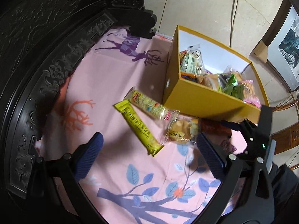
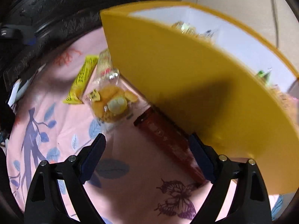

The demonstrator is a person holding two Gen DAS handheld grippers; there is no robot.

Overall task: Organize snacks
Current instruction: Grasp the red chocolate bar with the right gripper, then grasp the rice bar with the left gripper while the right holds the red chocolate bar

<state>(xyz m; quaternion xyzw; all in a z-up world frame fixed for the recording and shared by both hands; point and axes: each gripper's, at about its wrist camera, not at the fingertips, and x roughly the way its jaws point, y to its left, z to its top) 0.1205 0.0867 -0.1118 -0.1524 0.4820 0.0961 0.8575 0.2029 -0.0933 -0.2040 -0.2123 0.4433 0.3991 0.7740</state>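
Bare pink cloth is lying open left of the yellow box, offering passage. The box wall is blocking the right side, the carved dark headboard is closing the left, and loose snack packets are crowding the box's foot.

Beside the yellow box, on the pink cloth: one yellow bar, one clear cracker sleeve, one biscuit bag, one red-brown pack.
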